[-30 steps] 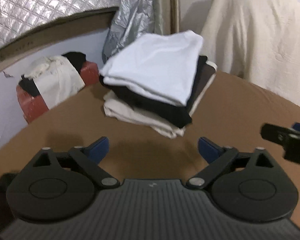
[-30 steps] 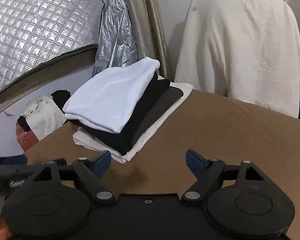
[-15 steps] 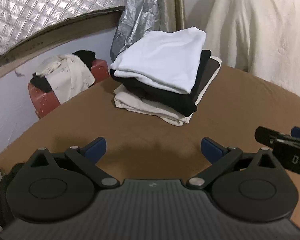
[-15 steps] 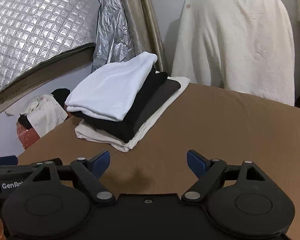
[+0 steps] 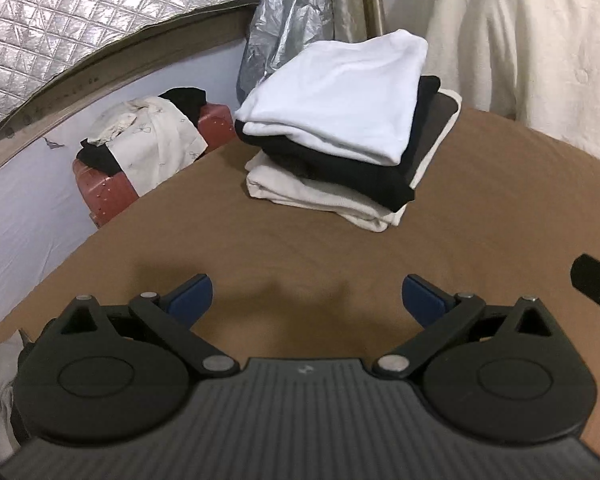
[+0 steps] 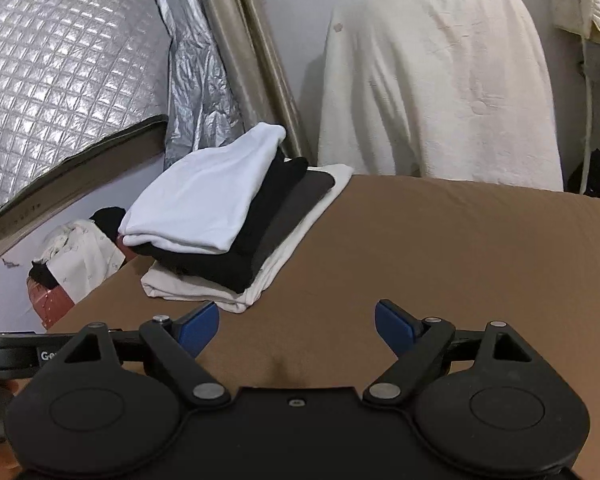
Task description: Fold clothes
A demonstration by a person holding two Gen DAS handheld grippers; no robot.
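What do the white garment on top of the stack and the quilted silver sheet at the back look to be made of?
White garment: soft matte knit, probably cotton jersey; it folds in rounded edges without shine. Quilted silver sheet: apparently metallised foil over padding; it glints and is stitched into puffed squares. Neither can be confirmed by look alone.

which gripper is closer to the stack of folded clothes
Left, judging by how the pile fills each view. The left gripper faces the stack of folded clothes straight ahead; the right gripper has it ahead and off to its left. Both sets of fingers are open and empty.
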